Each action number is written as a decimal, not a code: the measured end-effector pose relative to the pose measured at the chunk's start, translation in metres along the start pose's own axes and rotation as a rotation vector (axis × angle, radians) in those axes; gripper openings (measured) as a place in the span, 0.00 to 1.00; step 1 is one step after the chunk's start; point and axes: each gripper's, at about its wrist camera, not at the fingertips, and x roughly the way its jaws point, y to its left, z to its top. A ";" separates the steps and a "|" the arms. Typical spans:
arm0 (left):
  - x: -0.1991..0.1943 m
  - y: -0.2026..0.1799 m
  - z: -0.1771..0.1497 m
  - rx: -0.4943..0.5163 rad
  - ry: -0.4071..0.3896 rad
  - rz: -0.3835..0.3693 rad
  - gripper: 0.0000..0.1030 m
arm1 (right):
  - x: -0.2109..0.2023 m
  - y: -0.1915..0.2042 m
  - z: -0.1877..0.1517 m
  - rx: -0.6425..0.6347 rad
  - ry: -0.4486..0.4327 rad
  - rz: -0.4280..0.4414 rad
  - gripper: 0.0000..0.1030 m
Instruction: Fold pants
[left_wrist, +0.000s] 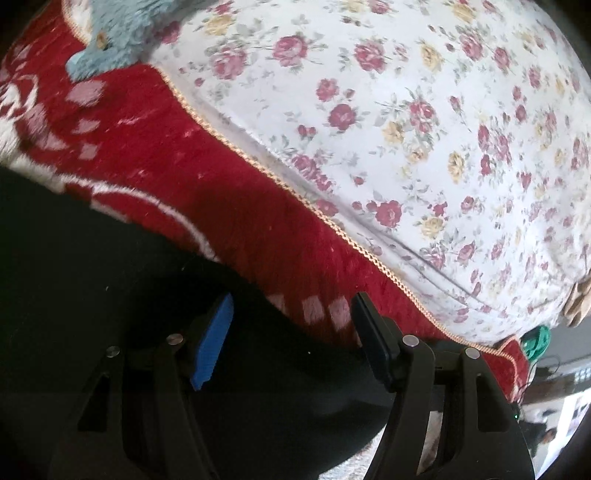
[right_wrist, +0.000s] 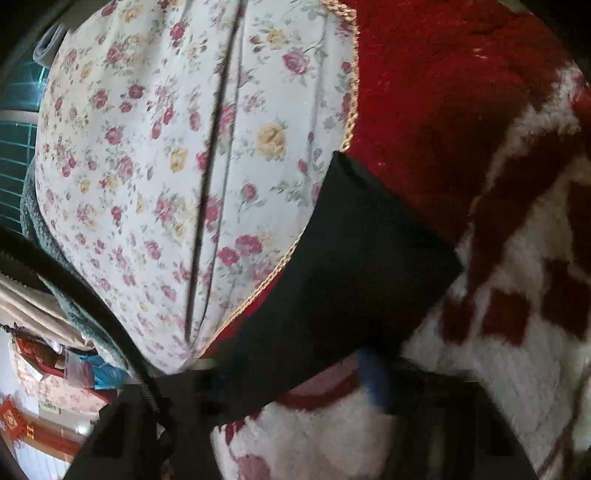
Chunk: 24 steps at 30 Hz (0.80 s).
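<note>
The black cloth pants (left_wrist: 110, 295) lie on a fuzzy red blanket with white shapes (left_wrist: 147, 147), and the blanket lies on a white bed sheet with red and yellow roses (left_wrist: 406, 110). In the left view the pants are a big dark patch, low and to the left. They look smooth and plain, with no marks. In the right view one end of the pants (right_wrist: 351, 251) has a straight edge and square corners, and it points up and away from the camera. The long way of the pants runs from that edge down toward the right tool (right_wrist: 291, 384). The left tool (left_wrist: 291, 332) is wide open just above the pants, with nothing squeezed between its blue pad and black pad. The right tool is blurry. The pants reach down between its sides, but I cannot tell if it is pinching them. A fluffy blue toy (left_wrist: 122, 33) sits far back on the blanket.
</note>
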 end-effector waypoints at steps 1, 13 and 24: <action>0.001 -0.001 0.001 0.022 0.000 0.023 0.34 | 0.001 -0.006 -0.001 0.025 0.009 0.020 0.14; -0.028 0.007 -0.011 0.098 -0.054 0.042 0.06 | -0.044 0.001 -0.014 -0.034 -0.056 0.105 0.05; -0.089 0.001 -0.043 0.142 -0.123 -0.038 0.06 | -0.078 0.019 -0.031 -0.097 -0.078 0.126 0.05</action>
